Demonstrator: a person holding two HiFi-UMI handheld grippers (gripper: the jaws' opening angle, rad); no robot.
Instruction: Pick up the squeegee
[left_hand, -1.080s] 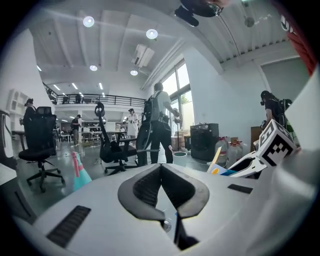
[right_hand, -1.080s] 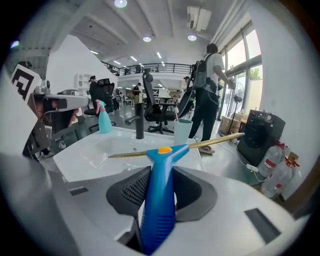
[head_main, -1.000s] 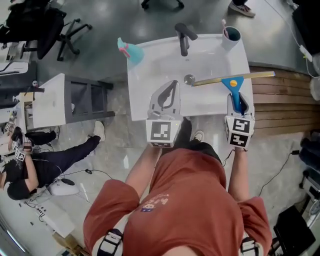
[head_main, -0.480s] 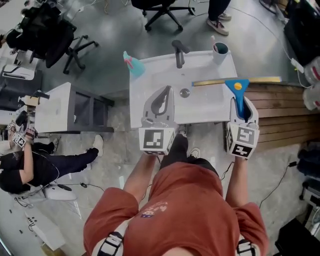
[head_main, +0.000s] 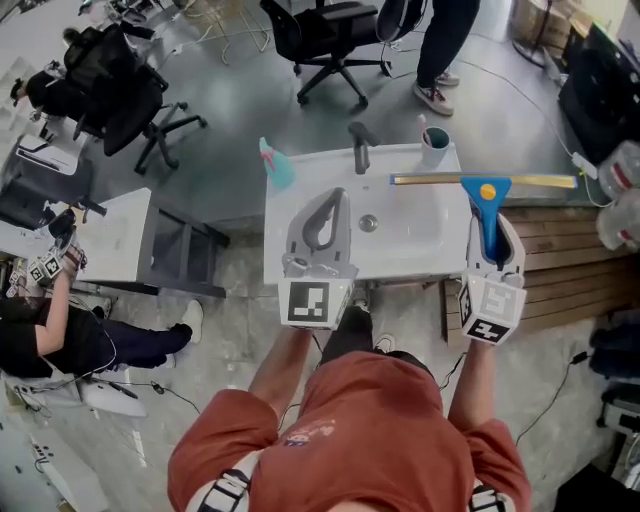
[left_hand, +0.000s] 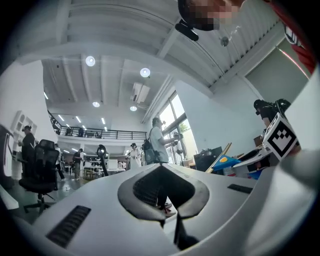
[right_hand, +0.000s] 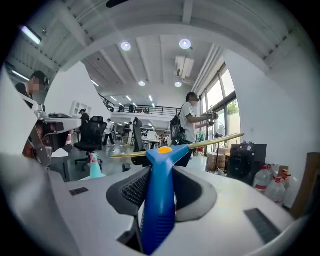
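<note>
R gripper is clamping the squeegee by its blue handle, over the sink's right side. The handle is pointing away from the person, w/ the brass blade lying crosswise at the far end. L gripper is sitting closed, empty. Only the R gripper view is showing the pads pressing the handle; the head view is showing the full blade.
</note>
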